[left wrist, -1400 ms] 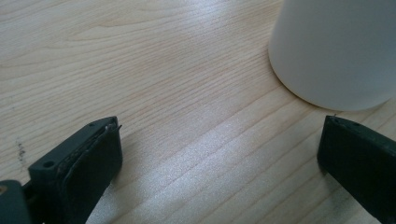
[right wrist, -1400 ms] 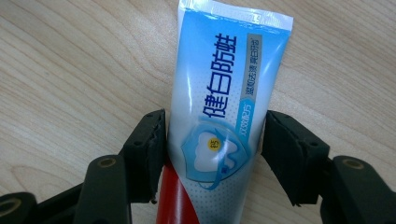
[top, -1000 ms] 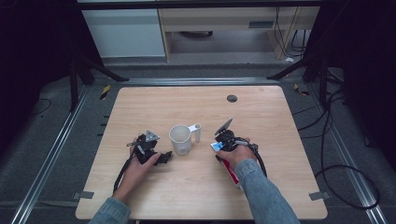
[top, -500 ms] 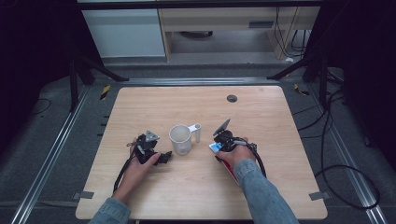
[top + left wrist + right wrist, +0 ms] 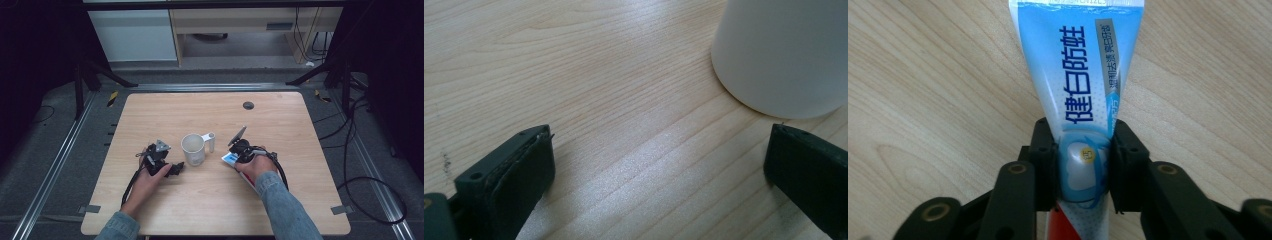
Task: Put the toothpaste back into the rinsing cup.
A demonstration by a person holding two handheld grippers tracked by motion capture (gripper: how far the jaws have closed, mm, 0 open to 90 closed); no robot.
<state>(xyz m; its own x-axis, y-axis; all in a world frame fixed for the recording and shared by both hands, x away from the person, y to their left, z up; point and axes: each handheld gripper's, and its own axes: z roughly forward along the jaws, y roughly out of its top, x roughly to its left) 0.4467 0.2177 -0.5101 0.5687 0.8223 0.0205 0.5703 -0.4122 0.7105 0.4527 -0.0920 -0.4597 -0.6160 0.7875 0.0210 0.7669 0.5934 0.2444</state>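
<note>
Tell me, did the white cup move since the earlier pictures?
No. In the high view the white cup sits at the same spot on the table, below and left of the dark round hole, as before.

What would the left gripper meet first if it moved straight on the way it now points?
Probably the white cup. The left gripper is open, low over the table; the cup stands just ahead, toward one jaw's side. Depth is unclear, so that jaw may hit the cup's base first.
</note>
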